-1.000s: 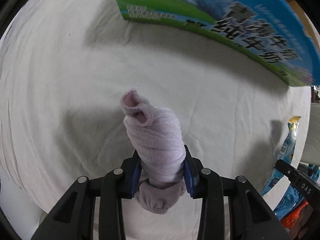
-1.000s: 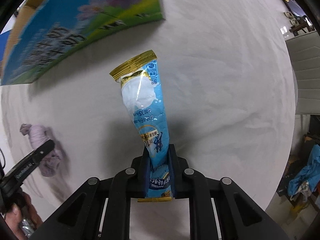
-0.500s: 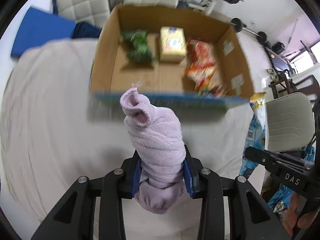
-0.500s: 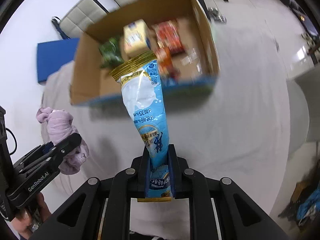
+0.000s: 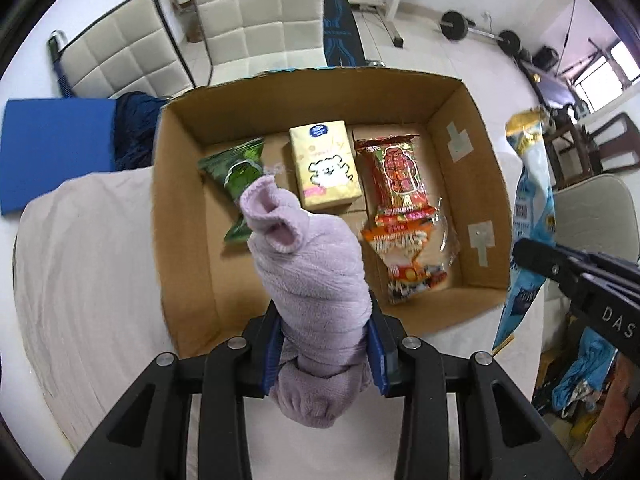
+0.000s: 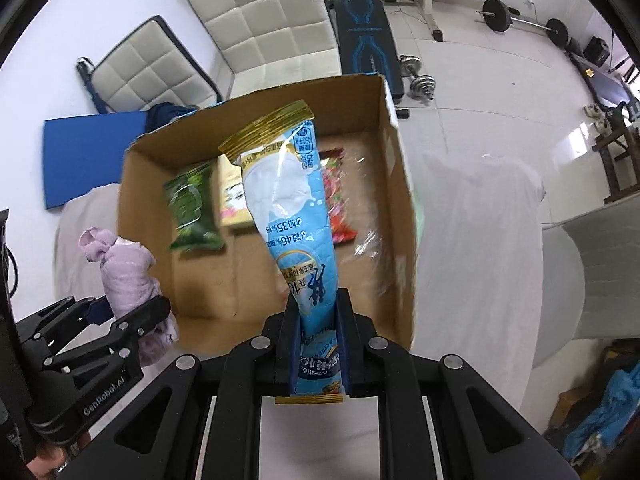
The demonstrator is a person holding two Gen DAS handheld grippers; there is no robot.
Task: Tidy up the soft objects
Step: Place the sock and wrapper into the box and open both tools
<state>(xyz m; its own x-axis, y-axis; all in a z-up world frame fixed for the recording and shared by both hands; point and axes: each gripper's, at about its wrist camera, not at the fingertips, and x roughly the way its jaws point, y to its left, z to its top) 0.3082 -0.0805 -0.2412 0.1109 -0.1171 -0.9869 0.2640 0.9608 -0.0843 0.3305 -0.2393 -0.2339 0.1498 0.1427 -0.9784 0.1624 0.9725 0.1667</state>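
Closest to me, my left gripper point(image 5: 325, 344) is clamped on a rolled lilac sock point(image 5: 312, 272), and my right gripper point(image 6: 316, 344) is clamped on the lower end of a blue pouch point(image 6: 288, 216). Both hang above a table draped in a white cloth point(image 5: 88, 248). Beyond them sits an open cardboard box point(image 5: 476, 184) holding a green packet point(image 5: 234, 168), a yellow tissue pack point(image 5: 324, 164) and red snack bags point(image 5: 400, 184). White padded chairs point(image 5: 256, 12) stand farthest off.

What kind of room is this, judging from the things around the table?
Probably a room in a home that doubles as a gym. A weight bench, a barbell and dumbbells stand on the tiled floor, with padded white chairs beside the cloth-covered table.
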